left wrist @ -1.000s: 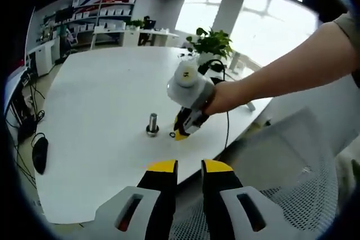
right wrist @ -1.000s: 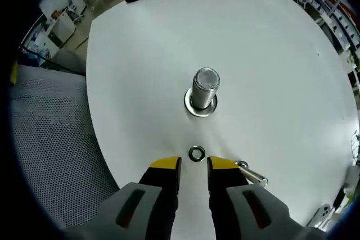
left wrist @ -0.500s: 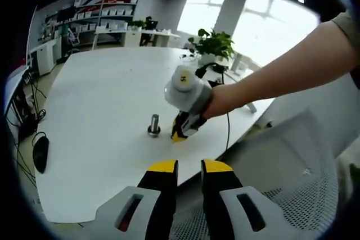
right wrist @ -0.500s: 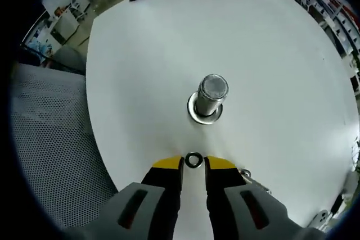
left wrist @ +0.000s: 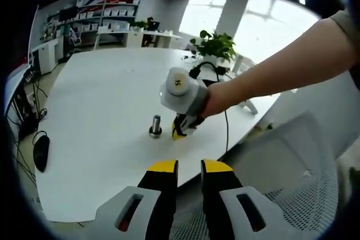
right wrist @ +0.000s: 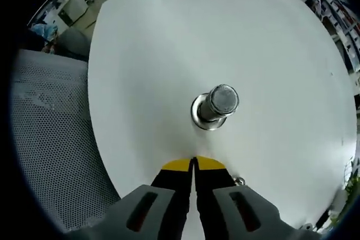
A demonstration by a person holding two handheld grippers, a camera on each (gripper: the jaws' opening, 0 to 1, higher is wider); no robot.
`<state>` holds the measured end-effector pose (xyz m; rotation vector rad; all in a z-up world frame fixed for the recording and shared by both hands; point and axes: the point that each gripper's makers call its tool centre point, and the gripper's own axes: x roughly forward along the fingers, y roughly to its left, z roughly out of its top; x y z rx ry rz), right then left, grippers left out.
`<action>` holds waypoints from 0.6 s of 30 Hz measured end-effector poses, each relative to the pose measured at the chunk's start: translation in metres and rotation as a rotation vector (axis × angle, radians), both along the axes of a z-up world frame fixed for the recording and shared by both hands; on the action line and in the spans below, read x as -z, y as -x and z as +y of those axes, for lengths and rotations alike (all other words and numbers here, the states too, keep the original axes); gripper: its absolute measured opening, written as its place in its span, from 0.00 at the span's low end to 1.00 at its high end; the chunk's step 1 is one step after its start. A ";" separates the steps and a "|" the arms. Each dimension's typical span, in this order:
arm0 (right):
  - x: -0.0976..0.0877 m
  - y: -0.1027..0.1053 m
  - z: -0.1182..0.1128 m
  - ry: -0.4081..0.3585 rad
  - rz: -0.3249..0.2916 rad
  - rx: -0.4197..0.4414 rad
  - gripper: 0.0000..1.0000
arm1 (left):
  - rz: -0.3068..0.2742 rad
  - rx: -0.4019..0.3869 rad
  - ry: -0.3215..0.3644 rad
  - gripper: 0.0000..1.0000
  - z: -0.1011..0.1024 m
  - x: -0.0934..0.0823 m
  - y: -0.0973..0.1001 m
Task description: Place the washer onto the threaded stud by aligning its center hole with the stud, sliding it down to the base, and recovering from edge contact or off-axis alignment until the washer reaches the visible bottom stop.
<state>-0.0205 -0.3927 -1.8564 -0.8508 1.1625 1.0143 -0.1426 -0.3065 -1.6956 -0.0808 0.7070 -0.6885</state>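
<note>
In the right gripper view, the right gripper (right wrist: pixel 194 164) with yellow-tipped black jaws hangs over a round white table (right wrist: pixel 169 54), its jaws drawn together with only a thin dark slit between the tips. The small dark washer is hidden; whether it sits pinched in that slit cannot be told. Just ahead of the tips stands the upright silver threaded stud (right wrist: pixel 220 102) on its wider round metal base, apart from the jaws with bare tabletop between. A small silver bolt head (right wrist: pixel 239 181) peeks out beside the right jaw. A grey mesh chair seat (right wrist: pixel 50 139) lies off the table's edge, and a dark object rests at the far rim.

In the left gripper view, the left gripper (left wrist: pixel 188 167) hovers near the table's edge with its yellow-tipped jaws a narrow gap apart, gripping nothing. Beyond it, a person's hand (left wrist: pixel 216 98) holds the right gripper tip-down just beside the stud (left wrist: pixel 156 126). A black cable (left wrist: pixel 225 122) trails behind the hand, a green potted plant (left wrist: pixel 214 43) stands at the far side, and a black computer mouse (left wrist: pixel 40 153) lies off the table's near-left edge.
</note>
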 end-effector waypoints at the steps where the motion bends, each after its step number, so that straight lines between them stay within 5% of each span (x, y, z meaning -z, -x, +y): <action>1: 0.000 0.001 0.001 -0.008 0.005 0.015 0.05 | 0.001 0.002 -0.001 0.14 0.000 0.000 0.000; 7: -0.002 0.010 0.001 -0.001 0.024 -0.007 0.20 | -0.001 0.006 0.000 0.14 -0.001 0.000 0.000; 9: -0.009 0.003 -0.001 -0.012 -0.032 -0.049 0.21 | -0.002 0.008 0.000 0.14 -0.001 -0.001 0.001; 18: -0.002 0.002 -0.029 0.046 0.003 -0.009 0.23 | -0.004 0.013 0.003 0.14 -0.002 -0.001 0.001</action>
